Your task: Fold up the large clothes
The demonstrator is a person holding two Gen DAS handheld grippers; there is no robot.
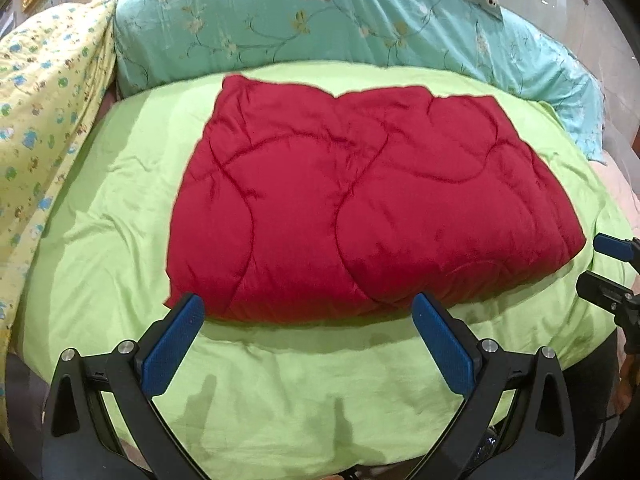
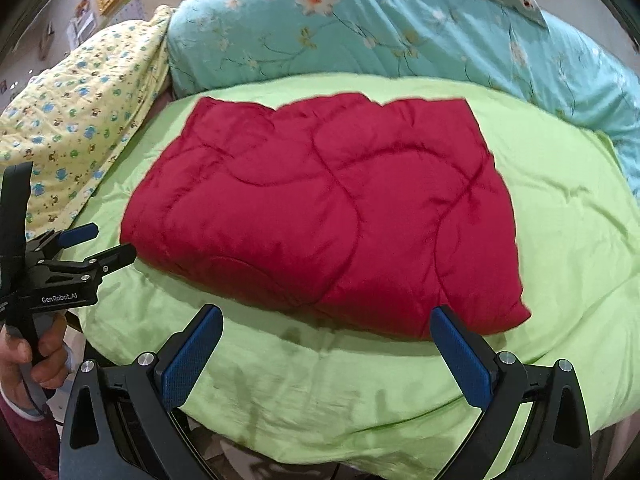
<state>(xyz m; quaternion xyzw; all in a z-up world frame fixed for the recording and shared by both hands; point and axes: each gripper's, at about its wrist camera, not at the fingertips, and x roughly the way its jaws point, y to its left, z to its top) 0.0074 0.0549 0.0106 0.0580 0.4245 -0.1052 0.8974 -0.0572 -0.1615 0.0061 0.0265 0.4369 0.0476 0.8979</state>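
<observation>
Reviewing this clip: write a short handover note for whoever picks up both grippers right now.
Left gripper: open, holding nothing, just short of the near edge of the red quilt.
Right gripper: open, holding nothing, also at the near edge.
The quilt lies folded into a thick rectangle on the green sheet; teal floral bedding behind, yellow printed cloth to its left.
Done: several folds, judging by the thickness.
Left: perhaps one more fold or tidying; unclear.

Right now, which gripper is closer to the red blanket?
About even, maybe the left. The left gripper, open, sits at the red blanket's near edge; the right gripper, open, hovers just short of it.
</observation>
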